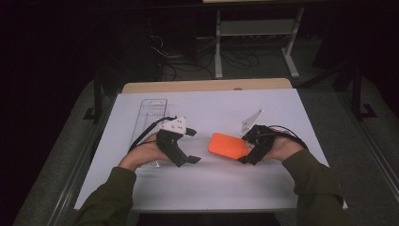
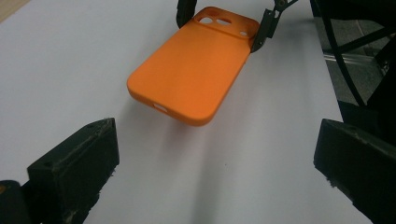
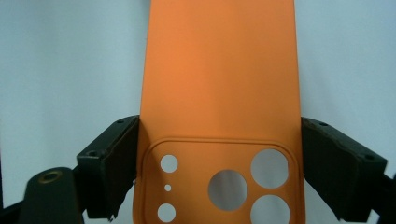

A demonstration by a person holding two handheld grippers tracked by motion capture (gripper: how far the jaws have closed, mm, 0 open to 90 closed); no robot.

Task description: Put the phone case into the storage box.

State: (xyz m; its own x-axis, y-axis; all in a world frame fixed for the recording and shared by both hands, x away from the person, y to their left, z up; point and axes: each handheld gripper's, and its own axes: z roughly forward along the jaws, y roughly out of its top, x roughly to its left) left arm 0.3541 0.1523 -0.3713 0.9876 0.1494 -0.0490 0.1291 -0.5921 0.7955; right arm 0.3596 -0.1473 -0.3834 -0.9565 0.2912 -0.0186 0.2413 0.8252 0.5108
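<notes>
High view first, from left to right. A clear plastic tray (image 1: pixel 151 113) lies on the white table (image 1: pixel 211 188). Near it, the left gripper (image 1: pixel 190 145) has its jaws wide apart and holds nothing. It points at the orange phone case (image 1: pixel 228 145) in the middle of the table. The right gripper (image 1: pixel 244 150) holds the case at its camera-hole end, one jaw on each long side, squeezing it. The case looks lifted a bit off the table, with a shadow under it. It looks light, thin and bendy, like soft rubber, and a little smooth. I think the best place to grab it is across the two long edges. Squeeze gently, or it may bend or pop out.
</notes>
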